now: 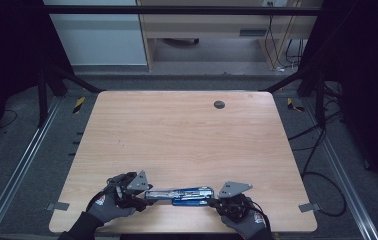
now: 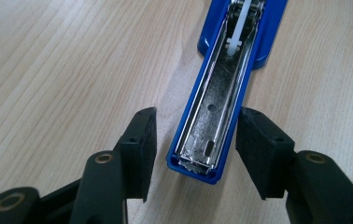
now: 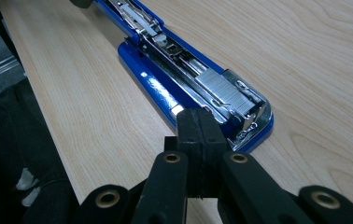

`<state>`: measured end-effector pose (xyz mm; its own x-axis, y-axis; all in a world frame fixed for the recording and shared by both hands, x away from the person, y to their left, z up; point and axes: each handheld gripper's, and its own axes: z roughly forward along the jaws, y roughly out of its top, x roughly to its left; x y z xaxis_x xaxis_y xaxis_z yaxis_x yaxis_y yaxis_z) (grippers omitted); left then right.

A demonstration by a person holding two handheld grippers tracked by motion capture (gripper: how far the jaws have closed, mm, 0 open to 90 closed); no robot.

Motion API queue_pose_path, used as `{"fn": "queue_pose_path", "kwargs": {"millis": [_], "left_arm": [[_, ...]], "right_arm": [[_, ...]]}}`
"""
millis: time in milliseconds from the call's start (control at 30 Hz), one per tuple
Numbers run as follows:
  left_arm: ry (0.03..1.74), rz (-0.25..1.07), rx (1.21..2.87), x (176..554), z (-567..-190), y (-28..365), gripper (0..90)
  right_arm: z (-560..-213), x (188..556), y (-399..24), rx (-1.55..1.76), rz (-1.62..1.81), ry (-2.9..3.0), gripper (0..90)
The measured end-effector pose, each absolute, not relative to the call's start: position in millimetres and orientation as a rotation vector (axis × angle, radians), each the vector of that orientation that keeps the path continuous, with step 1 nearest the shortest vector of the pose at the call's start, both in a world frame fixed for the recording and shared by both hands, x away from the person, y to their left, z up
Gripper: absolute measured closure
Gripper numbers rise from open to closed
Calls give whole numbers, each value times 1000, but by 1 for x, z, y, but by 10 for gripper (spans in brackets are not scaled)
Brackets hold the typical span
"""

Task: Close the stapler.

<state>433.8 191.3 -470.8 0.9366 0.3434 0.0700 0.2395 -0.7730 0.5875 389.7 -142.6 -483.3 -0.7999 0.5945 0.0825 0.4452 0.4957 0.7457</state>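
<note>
A blue stapler (image 1: 179,194) lies swung fully open near the front edge of the table (image 1: 177,130), stretched flat in one long line that runs left to right between the two grippers; in the left gripper view its top arm (image 2: 212,116) points straight away from the camera, metal channel facing up, with the base farther off.

The left gripper (image 2: 195,156) has its jaws apart, one pad on each side of the arm's near tip; a sliver of table shows between each pad and the blue edge, so nothing is pinched yet. The arm's long axis runs straight out along the gripper's own line, so a plain squeeze across the narrow width should catch it.

The right gripper (image 3: 198,140) has its jaws pressed together with nothing between them; their tips sit at the stapler's other end, touching or just short of the blue base, beside the row of staples (image 3: 223,88) in the magazine; I cannot tell whether they bear on it.

The left is the one placed to grasp; the right looks set only to steady.
</note>
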Motion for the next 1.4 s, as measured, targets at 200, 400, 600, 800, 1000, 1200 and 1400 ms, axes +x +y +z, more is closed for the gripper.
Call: {"fn": "queue_pose_path", "kwargs": {"millis": [200, 400, 600, 800, 1000, 1200, 1400], "left_arm": [[413, 213, 2499, 435, -475, 192, 509], [399, 203, 2493, 436, -474, 192, 515], [381, 189, 2500, 438, -473, 190, 520], [358, 171, 2510, 441, -473, 186, 526], [340, 160, 2529, 443, -474, 181, 548], [331, 152, 2534, 443, -474, 181, 554], [328, 147, 2539, 444, -473, 181, 557]], "right_arm": [[-485, 392, -143, 908, 1181, 2549, 900], [-486, 393, -143, 908, 1170, 2550, 900], [-488, 393, -143, 920, 1171, 2542, 900], [-489, 394, -143, 924, 1165, 2536, 900], [-489, 395, -141, 920, 1172, 2527, 900], [-490, 396, -140, 925, 1172, 2517, 900], [-490, 395, -139, 924, 1166, 2511, 900]]}}
